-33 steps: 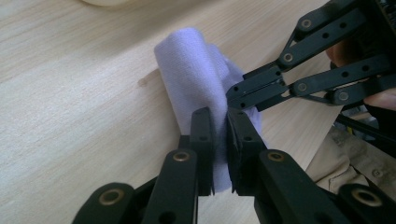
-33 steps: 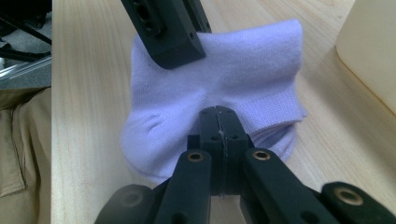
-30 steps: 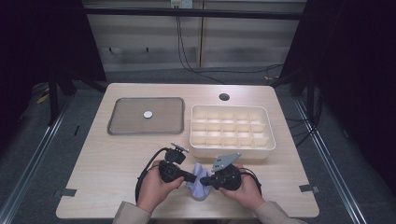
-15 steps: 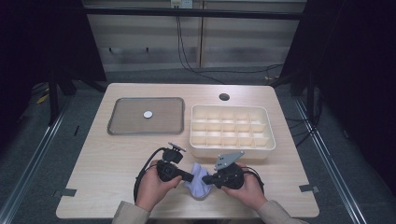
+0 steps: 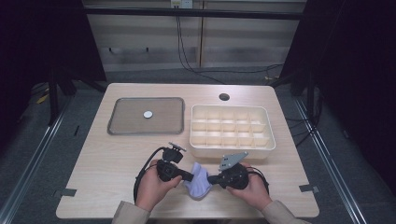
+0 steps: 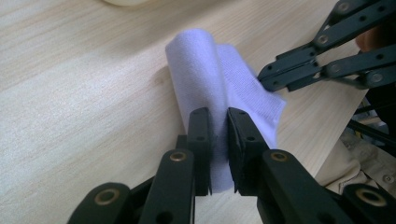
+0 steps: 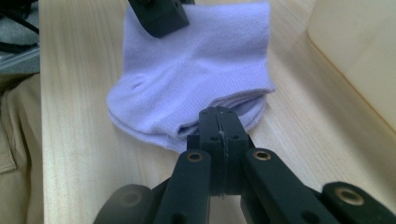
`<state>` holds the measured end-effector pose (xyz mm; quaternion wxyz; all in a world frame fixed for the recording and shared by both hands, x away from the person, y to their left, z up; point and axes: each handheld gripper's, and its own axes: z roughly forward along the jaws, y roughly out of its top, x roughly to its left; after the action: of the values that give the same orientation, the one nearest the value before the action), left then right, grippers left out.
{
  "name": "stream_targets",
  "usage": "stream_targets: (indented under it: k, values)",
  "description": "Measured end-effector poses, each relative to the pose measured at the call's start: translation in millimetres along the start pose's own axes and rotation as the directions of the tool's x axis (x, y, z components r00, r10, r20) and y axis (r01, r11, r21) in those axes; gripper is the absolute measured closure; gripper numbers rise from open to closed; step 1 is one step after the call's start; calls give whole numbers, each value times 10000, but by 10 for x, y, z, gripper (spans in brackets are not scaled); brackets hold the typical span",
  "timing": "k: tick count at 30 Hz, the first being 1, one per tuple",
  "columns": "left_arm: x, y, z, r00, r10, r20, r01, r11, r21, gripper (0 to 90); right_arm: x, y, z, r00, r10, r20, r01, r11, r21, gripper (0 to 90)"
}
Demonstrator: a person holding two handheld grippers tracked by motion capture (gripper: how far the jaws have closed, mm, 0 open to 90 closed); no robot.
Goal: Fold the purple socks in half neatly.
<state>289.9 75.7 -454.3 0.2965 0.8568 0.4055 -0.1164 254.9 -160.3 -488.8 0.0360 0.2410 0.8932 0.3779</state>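
The left gripper sat near the front edge of the table, held in the person's left hand, jaws pointing toward the middle. It was clamped on a pale lilac sock: in the left gripper view the two black jaws stood close together w/ a fold of the sock pinched between the pads, the rest of the fabric rising ahead of them as a rounded roll. The jaws had just eased apart a touch, but the fabric was between them and pressed.

The right gripper, in the right hand, faced the left one from the other side. Its jaws were fully closed; the right gripper view showed the tips meeting at the sock's ribbed cuff edge, the layers bunched just in front. Whether fabric was actually caught between the tips couldn't be told there, but the left gripper view showed them nipping the sock's far edge.

The sock lay on the wood between both grippers, just in front of the cream divided box. A grey tray w/ a small white disc sat further back on the left, well apart from the sock.
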Motion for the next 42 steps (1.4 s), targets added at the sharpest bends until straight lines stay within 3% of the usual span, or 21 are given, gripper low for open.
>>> stream_targets:
  k: [2,13,24,39,42]
  values:
    - [-37,11,-12,9998,207,12,-207,9998,20,798,4,1,15,10000,14,43,-14,10000,5,900]
    - [-134,36,36,9984,521,225,-524,9986,112,807,8,3,69,9999,106,64,-106,9999,12,900]
    - [-241,26,190,9965,793,246,-803,9958,438,811,63,26,154,9996,-247,162,243,9994,254,900]
    - [-242,-7,295,9958,910,109,-915,9941,582,814,52,11,137,9996,-176,200,172,9996,230,900]
    - [-232,-13,302,9933,1145,129,-1151,9916,582,813,40,0,119,9995,-219,217,212,9994,285,900]
